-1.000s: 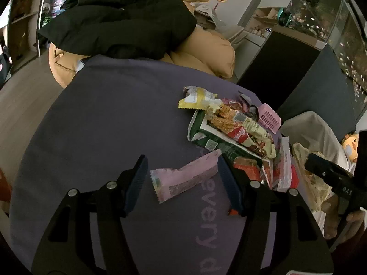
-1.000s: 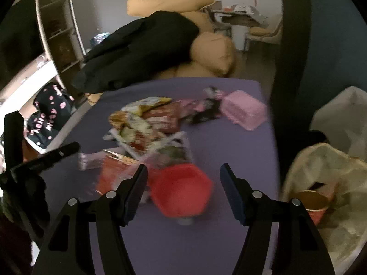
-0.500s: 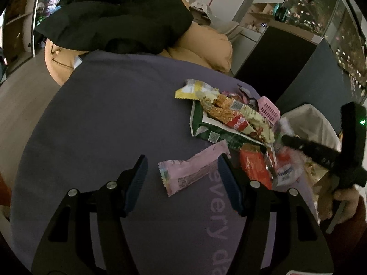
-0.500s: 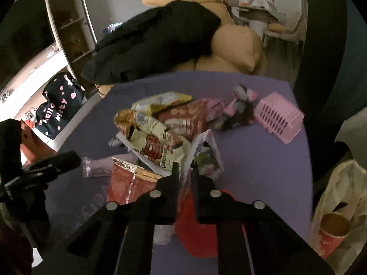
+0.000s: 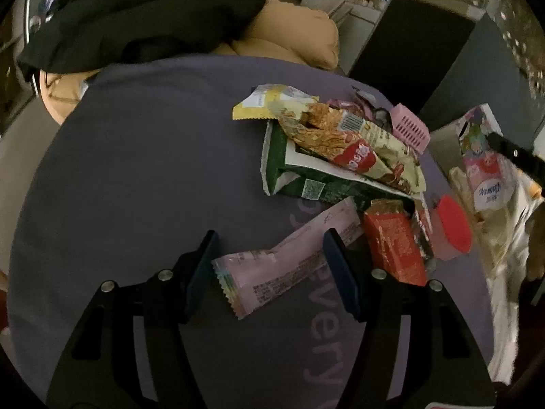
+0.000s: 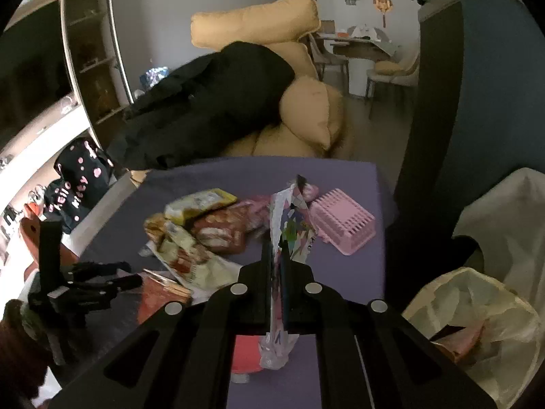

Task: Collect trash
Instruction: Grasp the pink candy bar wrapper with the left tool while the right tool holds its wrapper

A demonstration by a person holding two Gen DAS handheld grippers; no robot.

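A second ago the right gripper [image 6: 278, 266] stood wide over a red plastic lid; since then its jaws have come together on a crinkled, glossy printed wrapper [image 6: 289, 225], which now stands on edge between them, lifted off the purple cloth [image 6: 340, 177]. The left gripper [image 5: 269, 266] has come lower and closer to the long pale-pink sachet [image 5: 289, 259], which lies flat between its dark blue pads [image 5: 201, 269]; the jaws stand apart and neither pad presses on it, though the right-hand pad overlaps the sachet's middle.

The sachet is a flat foil strip with a saw-tooth end seal, lying slantwise on the smooth cloth near pale printed lettering. Just right of it lies a stiff orange-red carton-like packet [image 5: 395, 245], and beyond that the round red lid [image 5: 453, 228]. Farther off, the rest of the litter is heaped: a torn green-and-white bag [image 5: 299, 173], a creased cream snack bag with a red label [image 5: 354, 143] on top, and a yellow zig-zag-edged wrapper [image 5: 269, 102] at the far end. A pink slotted plastic basket [image 6: 344, 221] sits at the far right of the cloth. Off the cloth's right edge, a thin, crumpled, translucent bag [image 6: 477, 306] gapes open, with scraps inside. Behind the cloth, a black garment [image 6: 211, 102] drapes over soft tan cushions [image 6: 313, 109].
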